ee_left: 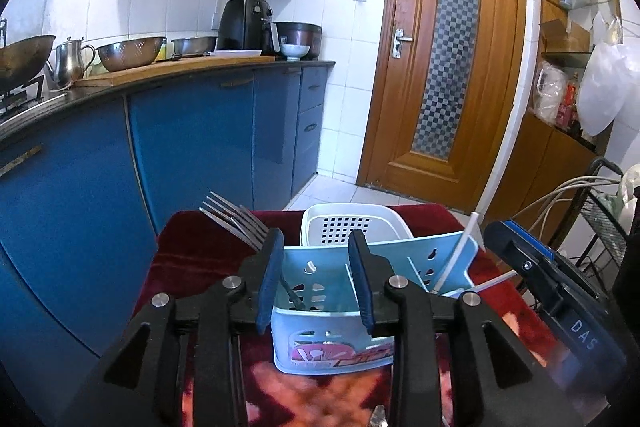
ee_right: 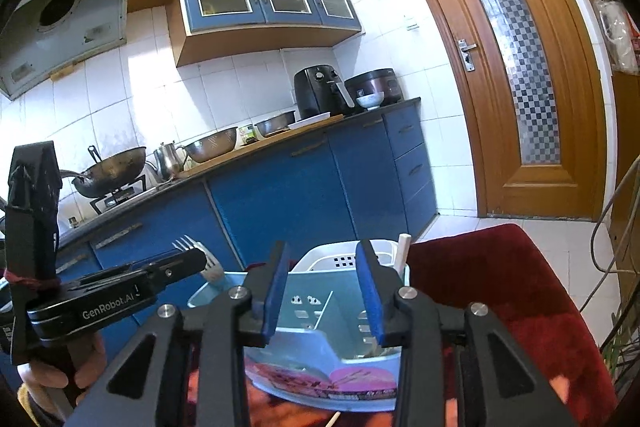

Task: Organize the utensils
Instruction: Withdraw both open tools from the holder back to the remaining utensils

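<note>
A light blue utensil holder (ee_left: pixel 320 311) with divided compartments stands on a red patterned cloth (ee_left: pixel 192 259). Metal forks (ee_left: pixel 236 219) stand in its left compartment, tines up. White chopsticks (ee_left: pixel 456 255) lean in its right compartment. My left gripper (ee_left: pixel 318 275) is open and empty, its jaws spread over the holder's left part, next to the forks. My right gripper (ee_right: pixel 324 291) is open and empty just above the holder (ee_right: pixel 320 331). The forks (ee_right: pixel 200 259) and a white stick (ee_right: pixel 402 253) also show in the right wrist view.
A white perforated basket (ee_left: pixel 348 223) sits behind the holder. The left gripper's body (ee_right: pixel 112 299) is at the left of the right wrist view; the right gripper's body (ee_left: pixel 560 299) is at the right. Blue cabinets (ee_left: pixel 180 147) and a wooden door (ee_left: pixel 440 67) lie beyond.
</note>
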### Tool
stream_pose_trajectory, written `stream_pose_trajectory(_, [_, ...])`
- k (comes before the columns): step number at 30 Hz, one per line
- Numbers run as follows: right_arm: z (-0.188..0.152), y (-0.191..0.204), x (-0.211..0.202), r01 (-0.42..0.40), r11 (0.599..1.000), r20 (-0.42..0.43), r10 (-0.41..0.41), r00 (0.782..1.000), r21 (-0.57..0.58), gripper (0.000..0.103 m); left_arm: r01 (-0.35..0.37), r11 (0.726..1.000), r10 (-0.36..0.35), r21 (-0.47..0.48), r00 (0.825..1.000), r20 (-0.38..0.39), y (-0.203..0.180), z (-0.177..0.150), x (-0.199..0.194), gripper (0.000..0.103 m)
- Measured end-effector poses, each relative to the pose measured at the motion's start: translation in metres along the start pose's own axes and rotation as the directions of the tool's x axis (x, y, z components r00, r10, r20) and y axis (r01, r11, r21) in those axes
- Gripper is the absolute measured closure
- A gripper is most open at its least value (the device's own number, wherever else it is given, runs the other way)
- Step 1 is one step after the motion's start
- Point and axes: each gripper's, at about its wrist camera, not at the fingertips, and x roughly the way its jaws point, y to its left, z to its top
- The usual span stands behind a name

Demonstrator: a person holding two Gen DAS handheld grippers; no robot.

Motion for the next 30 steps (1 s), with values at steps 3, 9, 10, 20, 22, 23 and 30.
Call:
stream_pose_trajectory(3, [0.003, 0.004, -0.010, -0.002, 1.000, 0.007, 0.002, 1.000, 0.000, 0.065, 0.000, 1.000, 0.000, 0.004, 1.000, 0.004, 0.000, -0.001, -0.012, 0.069])
stream_pose_trajectory(9, [0.006, 0.011, -0.026, -0.024, 0.999, -0.022, 0.024, 0.999, 0.023, 0.065, 0.011, 1.000, -0.011, 0.020, 1.000, -0.004, -0.002, -0.003, -0.028, 0.069])
stream_pose_trajectory(10, [0.005, 0.012, -0.028, -0.028, 0.999, -0.028, 0.028, 0.999, 0.029, 0.065, 0.013, 1.000, -0.013, 0.020, 1.000, -0.006, -0.001, -0.004, -0.030, 0.069])
stream_pose_trajectory(20, [-0.003, 0.019, -0.052, 0.000, 0.999, -0.093, 0.003, 0.996, 0.034, 0.065, 0.015, 1.000, -0.015, 0.016, 0.999, -0.038, 0.002, -0.022, -0.054, 0.069])
stream_pose_trajectory(22, [-0.006, 0.021, -0.056, 0.004, 0.999, -0.111, 0.000, 0.994, 0.034, 0.065, 0.015, 1.000, -0.015, 0.009, 0.999, -0.051, 0.003, -0.027, -0.058, 0.069])
stream_pose_trajectory(23, [-0.009, 0.021, -0.058, 0.007, 0.999, -0.121, -0.003, 0.993, 0.035, 0.065, 0.015, 1.000, -0.014, 0.007, 0.998, -0.057, 0.003, -0.029, -0.059, 0.069])
stream_pose_trajectory(30, [-0.026, 0.025, -0.068, 0.028, 0.999, -0.183, -0.022, 0.983, 0.030, 0.065, 0.013, 1.000, -0.014, -0.013, 0.994, -0.109, 0.008, -0.051, -0.067, 0.069])
